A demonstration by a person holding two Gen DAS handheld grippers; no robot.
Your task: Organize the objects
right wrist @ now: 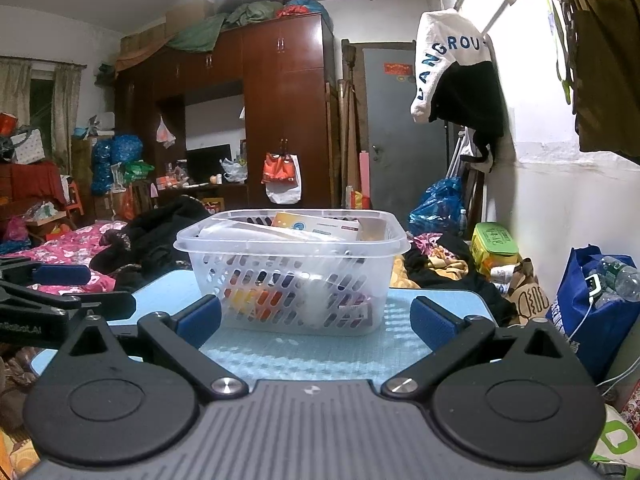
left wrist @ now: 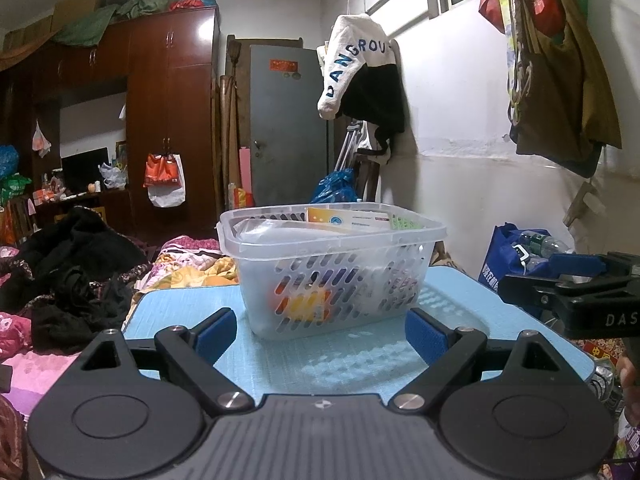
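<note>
- Left wrist view: the left hand-held gripper has its jaws spread wide and pinches nothing. The clear slotted basket stands at the frame's centre on the light blue surface, just beyond the blue pads, holding flat packets and boxes. The basket looks light; a push from one pad could slide it toward the far edge, where the bed lies at the left.
- Right wrist view: the right hand-held gripper is likewise spread and empty, with the basket centred ahead. The left hand-held gripper shows at the left edge, near by, so both closing in on the basket together could collide. The packets leaning above the rim could spill if it tips.
</note>
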